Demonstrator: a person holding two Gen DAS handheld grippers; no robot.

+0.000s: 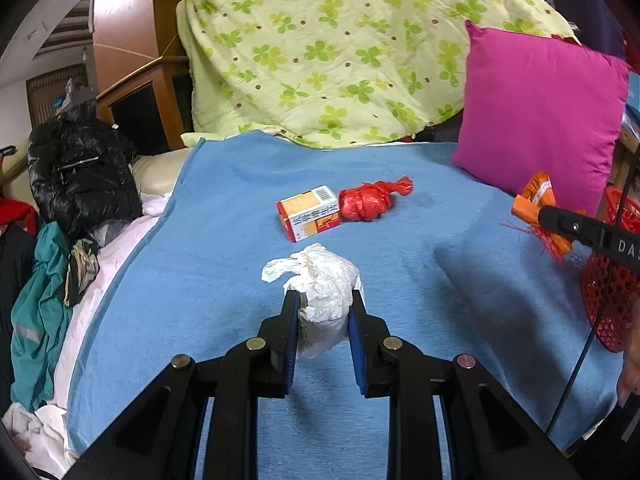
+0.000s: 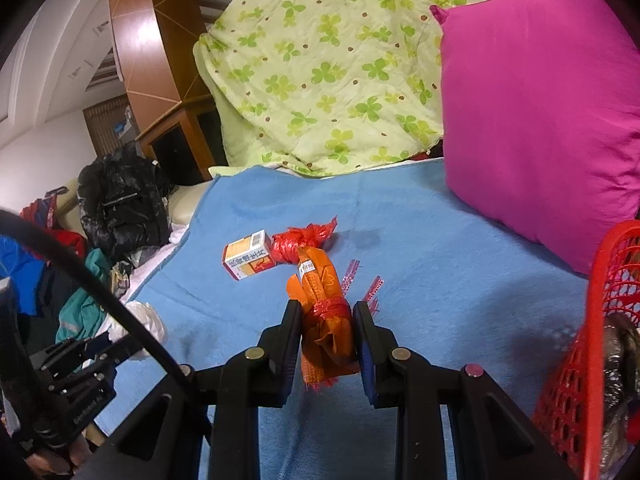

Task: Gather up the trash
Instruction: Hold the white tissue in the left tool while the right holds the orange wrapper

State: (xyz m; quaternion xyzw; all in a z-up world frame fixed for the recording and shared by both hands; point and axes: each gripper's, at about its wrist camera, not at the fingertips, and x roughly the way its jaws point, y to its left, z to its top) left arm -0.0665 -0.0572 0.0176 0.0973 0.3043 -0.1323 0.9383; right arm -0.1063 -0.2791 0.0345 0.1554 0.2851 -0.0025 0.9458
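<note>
My left gripper (image 1: 323, 300) is shut on a crumpled white tissue (image 1: 320, 280) and holds it over the blue blanket (image 1: 200, 280). My right gripper (image 2: 326, 308) is shut on an orange wrapper (image 2: 324, 312) bound with red netting; it also shows at the right of the left wrist view (image 1: 538, 204). A small orange and white box (image 1: 308, 212) (image 2: 248, 258) and a red knotted plastic bag (image 1: 368, 198) (image 2: 296, 242) lie side by side on the blanket ahead. A red mesh basket (image 2: 600, 340) (image 1: 612, 288) stands at the right.
A magenta pillow (image 1: 540, 112) (image 2: 540, 112) leans at the back right. A green clover quilt (image 1: 340, 52) is piled behind. A black jacket (image 1: 80, 168) and other clothes lie left of the blanket. A dark bag (image 2: 618, 368) lies inside the basket.
</note>
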